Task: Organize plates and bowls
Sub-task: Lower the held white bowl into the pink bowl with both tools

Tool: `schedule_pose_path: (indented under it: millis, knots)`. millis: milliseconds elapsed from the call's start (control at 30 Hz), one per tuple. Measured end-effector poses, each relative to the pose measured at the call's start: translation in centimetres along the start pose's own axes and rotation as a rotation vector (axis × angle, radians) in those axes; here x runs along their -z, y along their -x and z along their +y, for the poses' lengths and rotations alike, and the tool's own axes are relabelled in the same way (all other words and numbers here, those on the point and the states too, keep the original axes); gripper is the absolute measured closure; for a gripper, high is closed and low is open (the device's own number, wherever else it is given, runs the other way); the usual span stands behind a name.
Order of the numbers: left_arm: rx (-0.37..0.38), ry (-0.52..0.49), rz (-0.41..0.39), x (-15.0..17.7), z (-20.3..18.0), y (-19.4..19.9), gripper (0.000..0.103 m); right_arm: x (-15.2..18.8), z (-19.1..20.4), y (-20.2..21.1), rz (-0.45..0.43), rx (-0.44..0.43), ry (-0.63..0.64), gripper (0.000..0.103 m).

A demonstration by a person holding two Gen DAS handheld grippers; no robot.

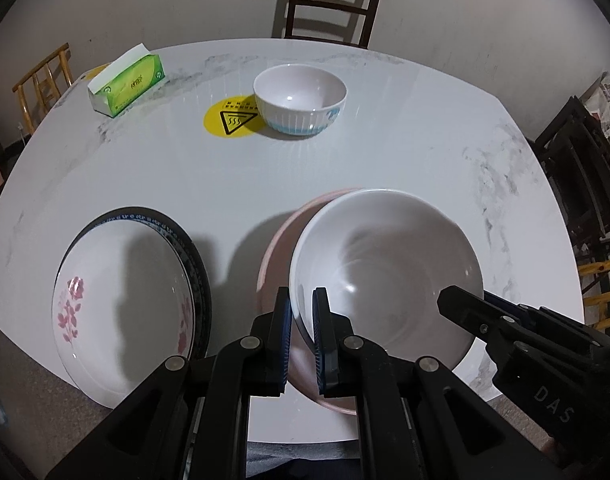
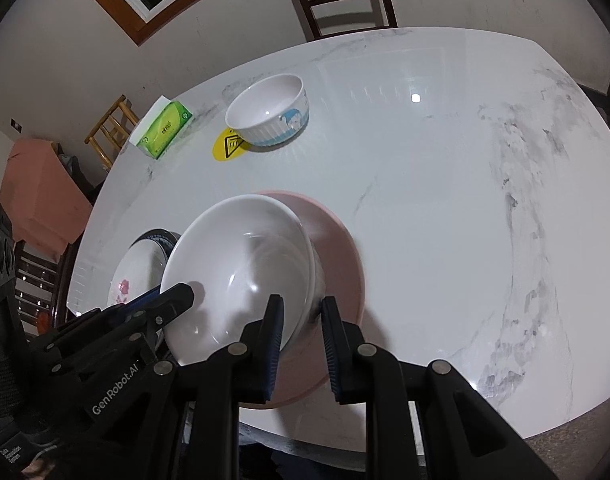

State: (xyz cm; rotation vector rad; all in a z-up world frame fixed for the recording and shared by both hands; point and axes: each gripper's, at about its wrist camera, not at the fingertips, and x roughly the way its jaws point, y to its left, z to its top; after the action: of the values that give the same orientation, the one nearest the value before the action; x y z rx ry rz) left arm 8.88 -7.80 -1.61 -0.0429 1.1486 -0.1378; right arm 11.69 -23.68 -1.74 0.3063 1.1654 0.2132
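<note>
A large white bowl (image 1: 385, 272) (image 2: 241, 264) is held between both grippers over a pink dish (image 1: 277, 248) (image 2: 341, 248) near the table's front edge. My left gripper (image 1: 303, 312) is shut on the bowl's left rim, and it also shows in the right wrist view as the left gripper (image 2: 181, 292). My right gripper (image 2: 303, 314) is shut on the opposite rim, and in the left wrist view the right gripper (image 1: 457, 300) reaches in from the right. The bowl is tilted. I cannot tell whether it touches the pink dish.
A floral white plate (image 1: 125, 292) (image 2: 139, 264) lies on a dark-rimmed plate at the front left. A smaller ribbed bowl (image 1: 301, 100) (image 2: 269, 112) stands beside a yellow warning sticker (image 1: 229, 120). A green tissue box (image 1: 127, 80) sits far left, with a chair (image 1: 329, 4) behind the marble table (image 1: 425, 140).
</note>
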Motion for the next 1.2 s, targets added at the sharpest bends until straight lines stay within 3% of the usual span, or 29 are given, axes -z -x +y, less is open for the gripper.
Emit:
schedule_pose_path:
  millis: [533, 933, 1200]
  knots:
    - [-0.030, -0.016, 0.017, 0.8, 0.1, -1.7, 0.095, 0.5, 0.6, -1.2, 0.001, 0.041, 0.037, 0.083]
    - [-0.041, -0.052, -0.019, 0.9, -0.3, -1.9, 0.093, 0.8, 1.6, -1.3, -0.043, 0.104, 0.101, 0.080]
    - [-0.050, -0.061, -0.028, 0.9, -0.4, -1.9, 0.092, 0.9, 1.4, -1.2, -0.046, 0.095, 0.091, 0.080]
